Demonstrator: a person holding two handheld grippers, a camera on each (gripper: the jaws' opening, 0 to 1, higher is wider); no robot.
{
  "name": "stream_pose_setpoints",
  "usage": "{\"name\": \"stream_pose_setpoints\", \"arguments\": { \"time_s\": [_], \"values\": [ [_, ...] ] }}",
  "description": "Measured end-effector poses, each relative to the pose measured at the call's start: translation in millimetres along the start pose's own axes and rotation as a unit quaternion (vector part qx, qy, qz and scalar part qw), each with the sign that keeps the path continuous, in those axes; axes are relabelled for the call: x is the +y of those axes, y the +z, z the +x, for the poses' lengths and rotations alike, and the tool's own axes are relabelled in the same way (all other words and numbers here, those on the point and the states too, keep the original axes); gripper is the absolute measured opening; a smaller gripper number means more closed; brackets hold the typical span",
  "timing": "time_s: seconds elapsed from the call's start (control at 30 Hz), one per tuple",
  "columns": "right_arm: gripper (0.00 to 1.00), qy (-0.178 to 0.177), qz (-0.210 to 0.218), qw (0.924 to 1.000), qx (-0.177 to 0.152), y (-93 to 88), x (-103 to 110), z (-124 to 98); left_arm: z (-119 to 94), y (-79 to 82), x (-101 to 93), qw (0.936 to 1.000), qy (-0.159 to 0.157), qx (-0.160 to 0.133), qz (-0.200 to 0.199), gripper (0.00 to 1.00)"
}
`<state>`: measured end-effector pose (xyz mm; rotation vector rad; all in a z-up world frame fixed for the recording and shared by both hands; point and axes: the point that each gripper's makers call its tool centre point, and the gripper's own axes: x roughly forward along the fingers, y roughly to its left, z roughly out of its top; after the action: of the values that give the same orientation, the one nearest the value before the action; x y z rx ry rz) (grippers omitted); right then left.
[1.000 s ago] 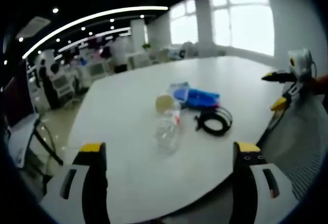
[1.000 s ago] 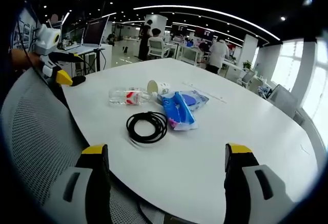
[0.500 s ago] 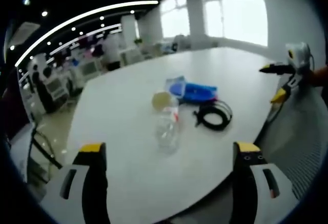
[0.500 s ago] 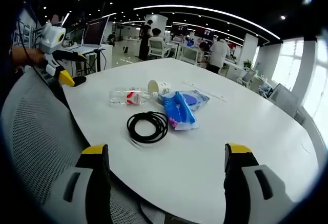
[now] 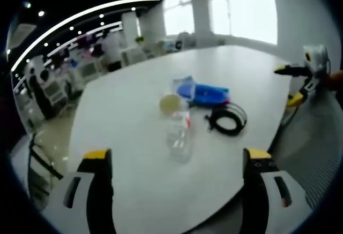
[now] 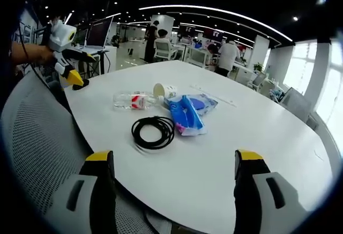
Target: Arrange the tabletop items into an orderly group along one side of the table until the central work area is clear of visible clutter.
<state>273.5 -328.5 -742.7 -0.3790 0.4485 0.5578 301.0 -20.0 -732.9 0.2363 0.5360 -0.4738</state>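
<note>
On the white round table [image 5: 123, 111] [image 6: 257, 132] a small cluster lies near the edge. A clear plastic bottle [image 5: 178, 132] [image 6: 134, 100] with a red label lies on its side. A cream round cup-like thing [image 5: 170, 103] [image 6: 163, 91] rests beside its end. Blue packets [image 5: 202, 92] [image 6: 187, 112] and a black coiled cable [image 5: 228, 120] [image 6: 154, 131] lie next to them. My left gripper [image 5: 177, 158] [image 6: 80, 69] is open and holds nothing, short of the bottle. My right gripper [image 6: 174, 159] [image 5: 296, 85] is open too, short of the cable.
A grey mesh chair back [image 6: 37, 132] [image 5: 316, 143] stands against the near table edge between the two grippers. Beyond the table lies an office with desks, chairs and several people [image 6: 228, 54]. Windows [image 5: 241, 14] line one wall.
The left gripper has risen a little and come nearer the table edge in the right gripper view. The left gripper view has shifted slightly. The things on the table have not moved.
</note>
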Motion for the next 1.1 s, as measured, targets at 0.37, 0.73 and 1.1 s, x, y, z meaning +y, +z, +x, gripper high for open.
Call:
{"name": "stream_pose_setpoints", "arguments": {
  "time_s": [0.37, 0.73, 1.1],
  "values": [
    [0.92, -0.001, -0.001, 1.0000, 0.000, 0.5, 0, 0, 27, 6.3, 1.6, 0.9997, -0.014, 0.010, -0.019, 0.92],
    [0.92, 0.003, -0.002, 1.0000, 0.006, -2.0, 1, 0, 56, 14.4, 0.9, 0.9990, -0.034, 0.027, 0.009, 0.86],
    [0.94, 0.010, -0.002, 0.9999, 0.010, -3.2, 3, 1, 91, 21.1, 3.3, 0.9972, -0.054, 0.050, 0.015, 0.81]
  ]
}}
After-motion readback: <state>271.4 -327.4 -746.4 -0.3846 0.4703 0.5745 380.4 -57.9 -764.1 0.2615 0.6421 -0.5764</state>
